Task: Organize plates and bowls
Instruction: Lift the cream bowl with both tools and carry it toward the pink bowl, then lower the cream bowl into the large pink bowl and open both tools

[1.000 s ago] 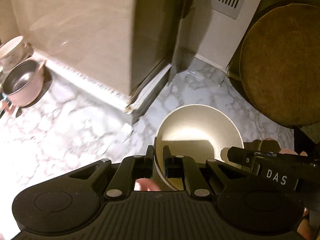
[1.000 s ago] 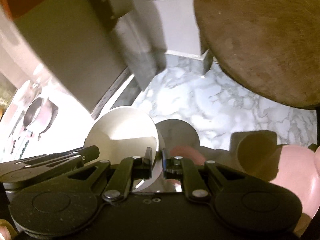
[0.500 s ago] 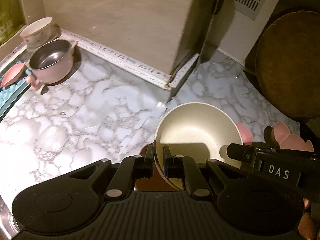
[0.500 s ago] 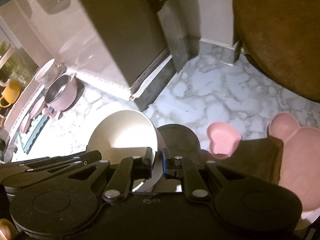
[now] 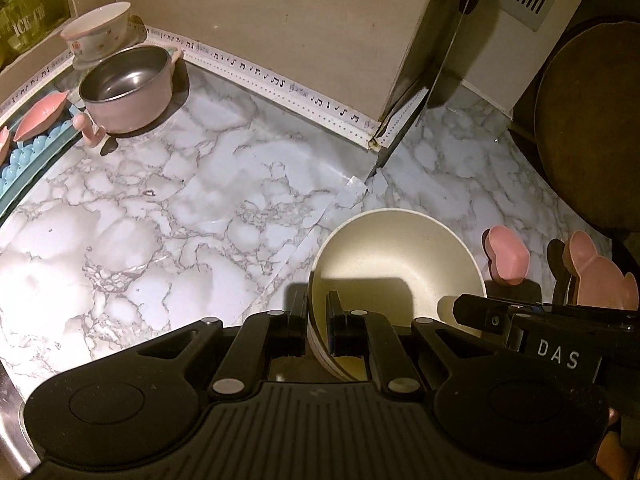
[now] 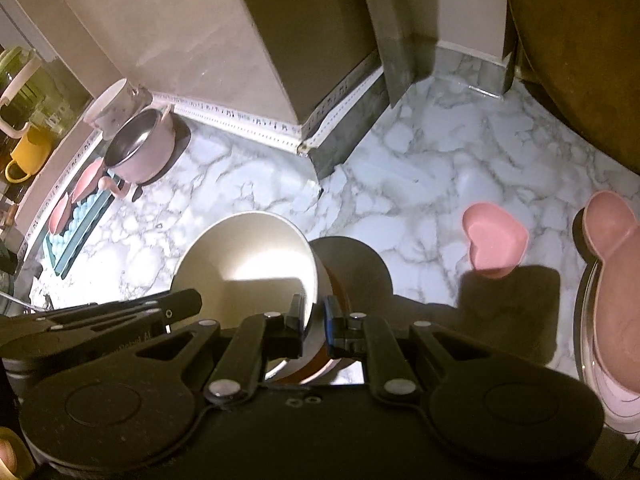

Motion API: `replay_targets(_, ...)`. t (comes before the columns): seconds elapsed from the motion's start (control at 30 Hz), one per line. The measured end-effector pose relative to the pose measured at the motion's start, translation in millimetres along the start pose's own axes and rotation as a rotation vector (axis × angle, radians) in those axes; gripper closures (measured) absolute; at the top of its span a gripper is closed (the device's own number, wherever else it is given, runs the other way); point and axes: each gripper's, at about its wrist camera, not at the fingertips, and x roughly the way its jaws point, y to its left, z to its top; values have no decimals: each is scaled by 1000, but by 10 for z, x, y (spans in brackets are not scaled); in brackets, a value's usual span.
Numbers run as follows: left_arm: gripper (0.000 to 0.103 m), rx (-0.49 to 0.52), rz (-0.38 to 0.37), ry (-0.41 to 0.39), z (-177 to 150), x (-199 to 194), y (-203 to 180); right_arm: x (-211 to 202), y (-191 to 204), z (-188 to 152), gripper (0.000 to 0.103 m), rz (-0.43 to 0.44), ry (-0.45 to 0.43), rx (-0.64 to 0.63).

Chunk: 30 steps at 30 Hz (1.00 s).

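A cream bowl [image 5: 396,256] hangs tilted above the marble counter [image 5: 160,220], held from two sides. My left gripper [image 5: 317,312] is shut on its left rim, one finger inside and one outside. My right gripper [image 6: 314,312] is shut on the opposite rim of the same bowl [image 6: 244,256]. The right gripper's black body [image 5: 520,320] shows at the bowl's right side in the left wrist view. A pink heart dish [image 6: 494,240] and a pink mouse-shaped plate [image 6: 616,300] sit on the counter to the right.
A pink pot with a steel inside [image 5: 128,84] and a floral white bowl [image 5: 96,34] stand at the back left. Beside them a blue rack [image 5: 28,156] holds pink leaf dishes. A round wooden board [image 5: 592,120] leans at the back right. A wall corner juts out at the back.
Both grippers have carried the bowl back from the wall corner. The pink pot, the rack, the heart dish and the mouse plate have come further into view.
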Motion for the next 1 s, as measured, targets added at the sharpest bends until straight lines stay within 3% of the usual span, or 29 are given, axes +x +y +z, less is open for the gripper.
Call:
replay_targets(0.5, 94, 11, -13, 20, -44, 125, -8, 110, -67, -29, 94, -10, 26, 35)
replay_targets(1.0, 94, 38, -4, -21, -93, -54, 11, -36, -60, -22, 78, 4, -4, 20)
